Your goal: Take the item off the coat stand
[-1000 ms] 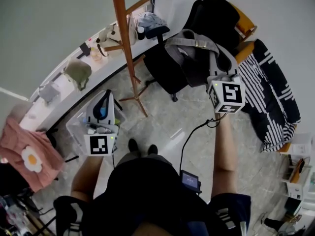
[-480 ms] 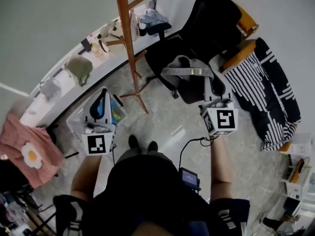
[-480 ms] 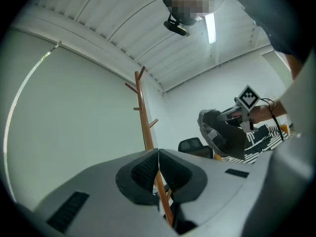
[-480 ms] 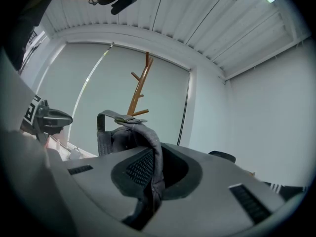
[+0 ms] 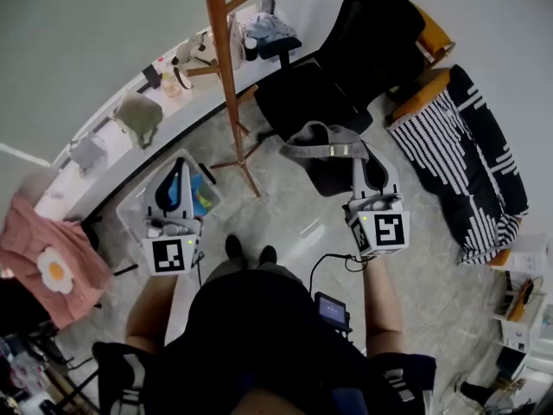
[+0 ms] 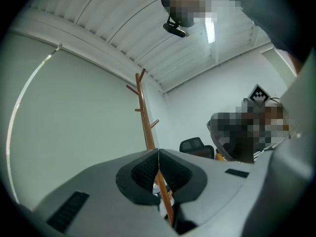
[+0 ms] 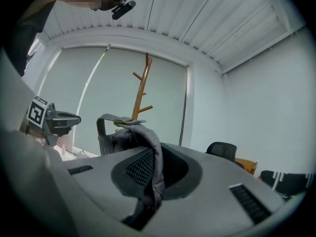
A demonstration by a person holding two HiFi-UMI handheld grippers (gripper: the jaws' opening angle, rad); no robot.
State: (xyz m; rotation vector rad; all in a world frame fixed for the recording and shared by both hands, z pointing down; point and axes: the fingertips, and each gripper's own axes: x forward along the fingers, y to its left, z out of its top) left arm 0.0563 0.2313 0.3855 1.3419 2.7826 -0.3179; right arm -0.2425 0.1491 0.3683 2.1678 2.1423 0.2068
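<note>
Grey cloth is what your right gripper (image 7: 157,171) has hold of. Its fingers are closed tight on a strap of the soft grey fabric backpack (image 5: 333,152), and the strap hides the gap between them. The backpack hangs in the air at the middle right of the head view. It is off the tall brown wooden coat stand (image 5: 226,76) and well apart from it. You cannot see the bottom of the backpack, because its own top covers it. The top of the stand is cut off by the upper edge of the head view.

Your left gripper (image 6: 158,168) has its fingers pressed together with nothing in them. Part of the stand's pole shows behind them. Under that gripper, a clear plastic box (image 5: 131,216) is half hidden.

You have bare grey floor (image 5: 276,206) open between the stand's feet and the backpack. The black office chair (image 5: 324,89) sits just behind the backpack. The black-and-white striped seat (image 5: 458,150) is near, on the right.

Since a second ago the backpack has come lower in the frame and nearer to you, away from the chair back. Your left gripper has stayed put.
</note>
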